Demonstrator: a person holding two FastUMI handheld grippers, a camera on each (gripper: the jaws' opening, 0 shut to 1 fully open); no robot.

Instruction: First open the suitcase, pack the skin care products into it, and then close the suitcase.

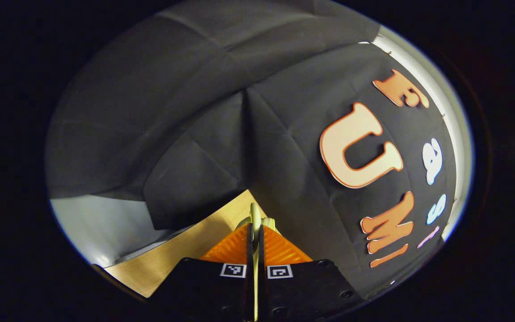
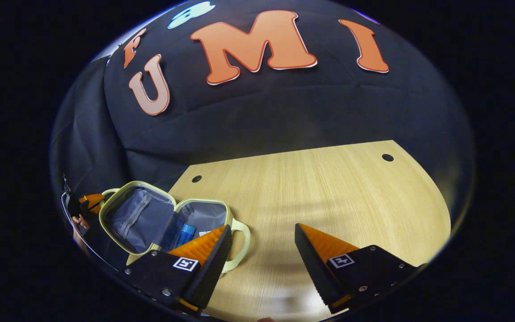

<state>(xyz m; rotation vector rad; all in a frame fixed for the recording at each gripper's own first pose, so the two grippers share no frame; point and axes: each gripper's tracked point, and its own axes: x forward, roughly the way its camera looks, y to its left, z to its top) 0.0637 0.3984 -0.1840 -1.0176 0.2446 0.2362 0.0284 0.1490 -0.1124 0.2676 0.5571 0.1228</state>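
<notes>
Lying open at the table's (image 2: pixel 311 188) left edge in the right gripper view, the suitcase (image 2: pixel 150 219) has a blue tube (image 2: pixel 187 232) inside. The right gripper (image 2: pixel 262 243) hangs over bare wood with its jaws wide apart. In the left gripper view, the left gripper (image 1: pixel 255 228) is clenched on the case's yellow handle (image 1: pixel 255 214), hiding the case

a light wooden table (image 2: pixel 311 188) with two small dark holes near its far edge. a pale yellow suitcase (image 2: pixel 168 223) lies open on its left part, grey lining showing.
</notes>
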